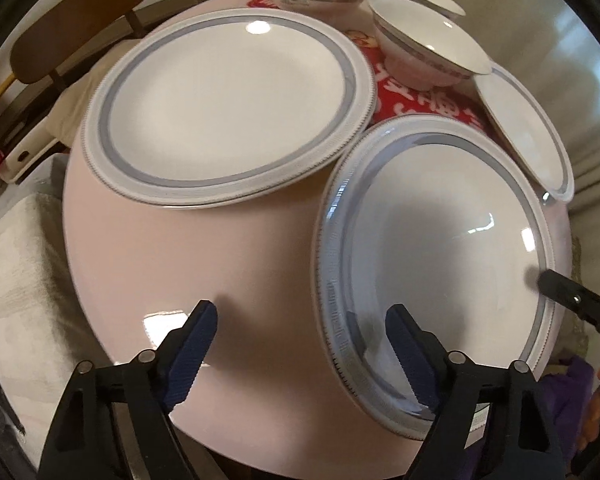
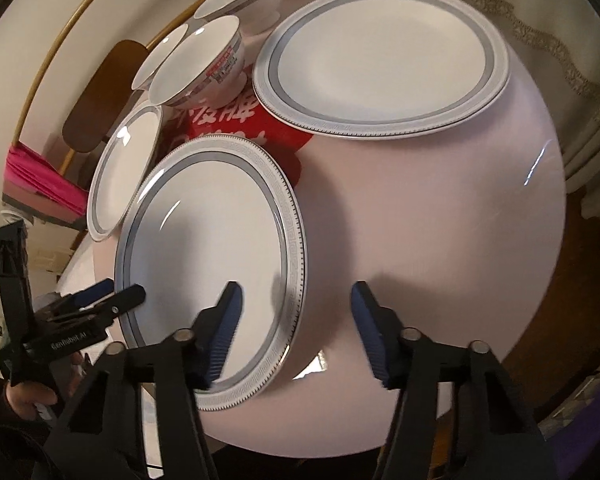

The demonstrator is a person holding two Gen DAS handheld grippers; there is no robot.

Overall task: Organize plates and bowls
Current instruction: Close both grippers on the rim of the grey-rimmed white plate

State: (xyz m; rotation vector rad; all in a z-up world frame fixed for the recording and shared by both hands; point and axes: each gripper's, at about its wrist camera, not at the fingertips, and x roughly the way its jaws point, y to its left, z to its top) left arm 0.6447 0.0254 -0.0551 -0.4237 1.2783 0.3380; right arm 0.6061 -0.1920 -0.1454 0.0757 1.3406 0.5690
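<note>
Straddling a glossy round plate's ridged rim, both ribbed-padded tongs agape, gripping nothing.

My right gripper enters the left wrist view only as a dark blurred tip over the near plate; its jaws are cut off at the frame edge. Third plate, beyond the near plate, partly hidden behind a bowl. Red cloth lettering unreadable, mostly covered.
</note>
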